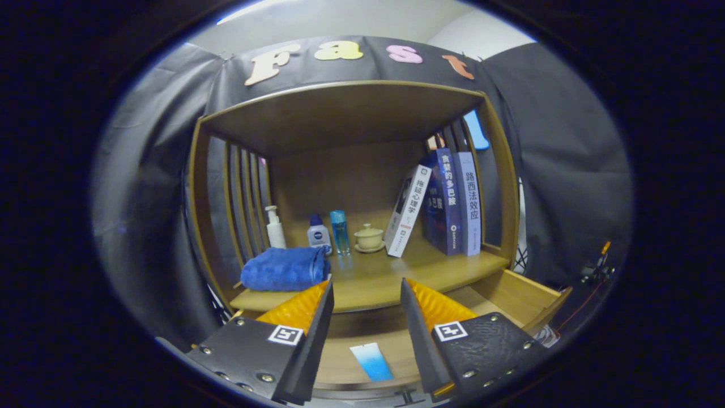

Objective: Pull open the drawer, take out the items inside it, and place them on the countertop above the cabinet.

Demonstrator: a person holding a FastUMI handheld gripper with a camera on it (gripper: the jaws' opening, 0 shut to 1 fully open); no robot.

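The wooden drawer (pixel 527 294) stands pulled out below the cabinet's countertop (pixel 374 277). On the drawer's floor lies a flat blue-and-white tube (pixel 371 361), seen down between my fingers. My gripper (pixel 366 289) hangs open above the drawer, fingertips level with the countertop's front edge, nothing held between them. A folded blue towel (pixel 285 268) rests on the countertop just beyond the left finger.
At the back of the countertop stand a white pump bottle (pixel 275 227), a small white-and-blue bottle (pixel 319 233), a clear blue bottle (pixel 340 232) and a lidded cream cup (pixel 369 237). Several books (pixel 447 204) lean at the right. Slatted wooden sides and a top board enclose the shelf.
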